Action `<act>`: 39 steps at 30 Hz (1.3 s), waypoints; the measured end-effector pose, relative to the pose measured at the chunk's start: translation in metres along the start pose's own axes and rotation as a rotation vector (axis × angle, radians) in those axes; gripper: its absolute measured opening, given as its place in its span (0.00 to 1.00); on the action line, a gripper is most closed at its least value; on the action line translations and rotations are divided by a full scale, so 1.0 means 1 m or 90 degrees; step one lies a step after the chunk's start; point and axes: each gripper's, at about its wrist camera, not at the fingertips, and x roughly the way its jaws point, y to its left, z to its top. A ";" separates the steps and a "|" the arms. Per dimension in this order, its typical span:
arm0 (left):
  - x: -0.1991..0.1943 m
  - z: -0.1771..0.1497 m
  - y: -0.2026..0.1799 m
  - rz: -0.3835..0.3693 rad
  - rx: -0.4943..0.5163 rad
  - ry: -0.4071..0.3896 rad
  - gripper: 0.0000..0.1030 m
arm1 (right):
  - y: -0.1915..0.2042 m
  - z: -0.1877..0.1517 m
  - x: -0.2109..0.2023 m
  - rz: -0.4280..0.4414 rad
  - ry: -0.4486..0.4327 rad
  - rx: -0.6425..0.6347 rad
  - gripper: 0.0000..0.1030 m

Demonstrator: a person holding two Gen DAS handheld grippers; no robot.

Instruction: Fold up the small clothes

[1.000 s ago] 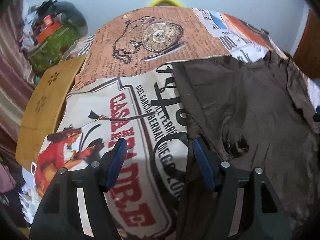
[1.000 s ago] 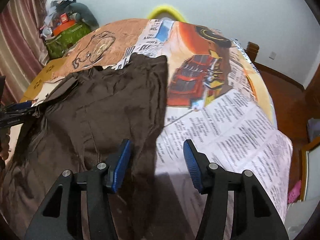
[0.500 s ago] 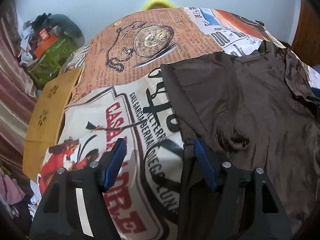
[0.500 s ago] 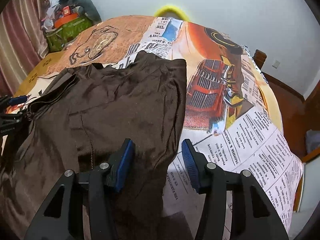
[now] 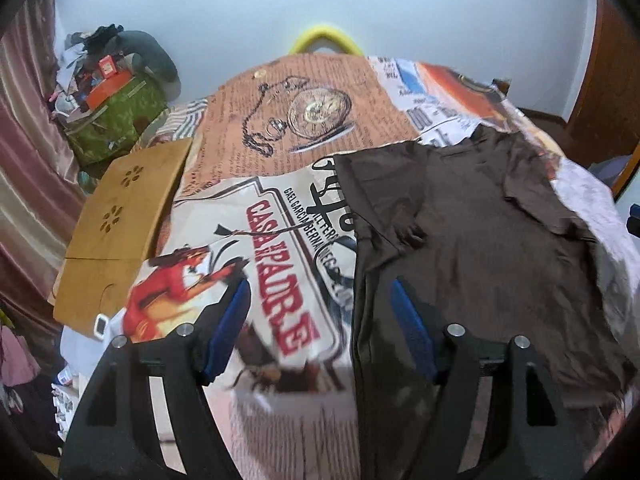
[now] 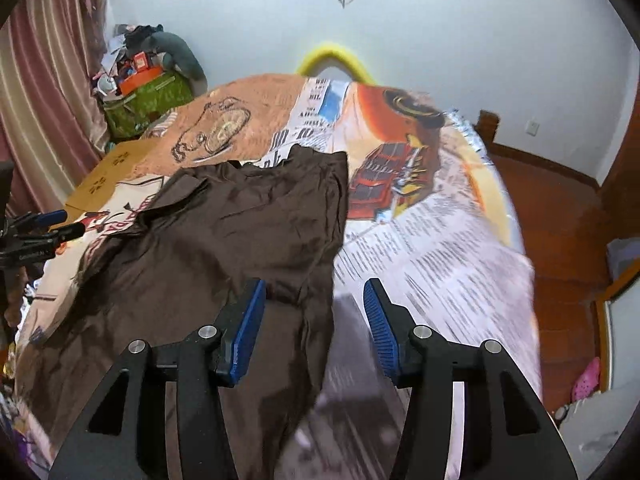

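Note:
A dark brown shirt (image 5: 480, 240) lies spread flat on the printed bedspread (image 5: 280, 140), collar end toward the far wall. My left gripper (image 5: 318, 292) hangs above the shirt's left edge. Its jaws are opening and nothing is between them. In the right wrist view the shirt (image 6: 240, 240) fills the left half, and my right gripper (image 6: 314, 292) hovers open over its right edge, holding nothing. The left gripper (image 6: 44, 224) also shows at that view's far left, off the cloth.
A wooden board (image 5: 120, 220) lies at the bed's left edge. Behind it a green bag (image 5: 112, 120) is piled with clutter beside a curtain. A yellow foam arc (image 6: 332, 56) stands at the far end. Wooden floor (image 6: 560, 220) lies to the right.
Both grippers have risen and drawn back from the shirt, which now looks smaller and farther off. Both stay empty, and the shirt lies where it was.

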 end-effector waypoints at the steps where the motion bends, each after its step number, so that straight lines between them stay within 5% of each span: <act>1: -0.011 -0.004 0.001 -0.002 -0.002 -0.008 0.75 | -0.001 -0.003 -0.009 0.001 -0.003 0.006 0.48; 12: -0.056 -0.068 0.008 -0.043 -0.043 0.029 0.81 | 0.003 -0.049 -0.074 0.002 -0.015 0.028 0.52; 25: -0.055 -0.137 -0.006 -0.076 -0.039 0.117 0.80 | 0.017 -0.122 -0.063 0.042 0.055 0.052 0.53; 30: -0.047 -0.154 -0.011 -0.129 -0.069 0.138 0.53 | 0.023 -0.131 -0.055 0.055 0.073 0.050 0.53; 35: -0.052 -0.155 -0.017 -0.155 -0.074 0.124 0.09 | 0.030 -0.138 -0.042 0.076 0.105 0.058 0.53; 39: -0.057 -0.150 -0.019 -0.135 -0.055 0.109 0.05 | 0.037 -0.141 -0.041 0.077 0.108 0.041 0.51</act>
